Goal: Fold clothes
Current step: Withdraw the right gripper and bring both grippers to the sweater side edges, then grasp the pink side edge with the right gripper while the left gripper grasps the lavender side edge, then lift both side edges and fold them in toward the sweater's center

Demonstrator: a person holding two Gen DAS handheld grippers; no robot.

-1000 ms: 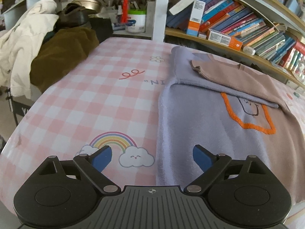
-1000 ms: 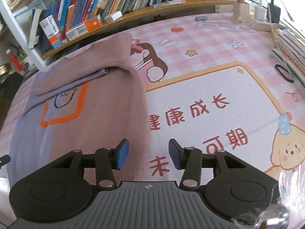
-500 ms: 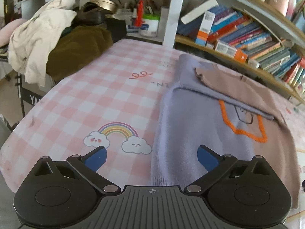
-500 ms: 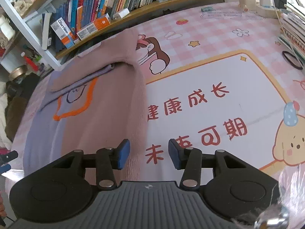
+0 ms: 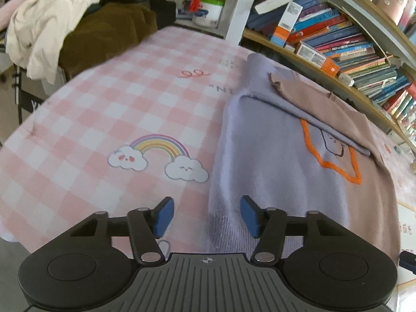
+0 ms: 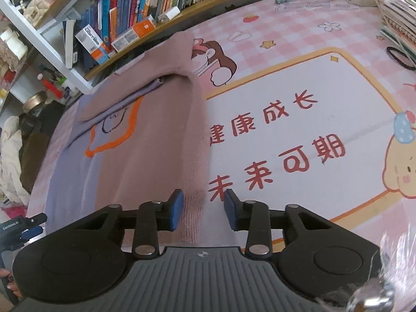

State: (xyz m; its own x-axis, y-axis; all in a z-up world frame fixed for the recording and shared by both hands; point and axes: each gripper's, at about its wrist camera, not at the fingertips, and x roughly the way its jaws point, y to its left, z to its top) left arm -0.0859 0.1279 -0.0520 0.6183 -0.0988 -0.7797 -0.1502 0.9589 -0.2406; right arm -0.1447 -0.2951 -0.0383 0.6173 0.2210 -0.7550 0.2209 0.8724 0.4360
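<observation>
While the sweater [image 5: 299, 161] lies flat across the middle of the checked mat [image 5: 104, 119], long axis running up the frame, its near hem corners sit between both narrowing jaws: left gripper [image 5: 205, 215] and right gripper [image 6: 204, 209] are closing, neither yet pinching.

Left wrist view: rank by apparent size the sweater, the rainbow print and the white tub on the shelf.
1. sweater
2. rainbow print
3. white tub, though it sits farthest from the camera, so its true size is unsure.
</observation>
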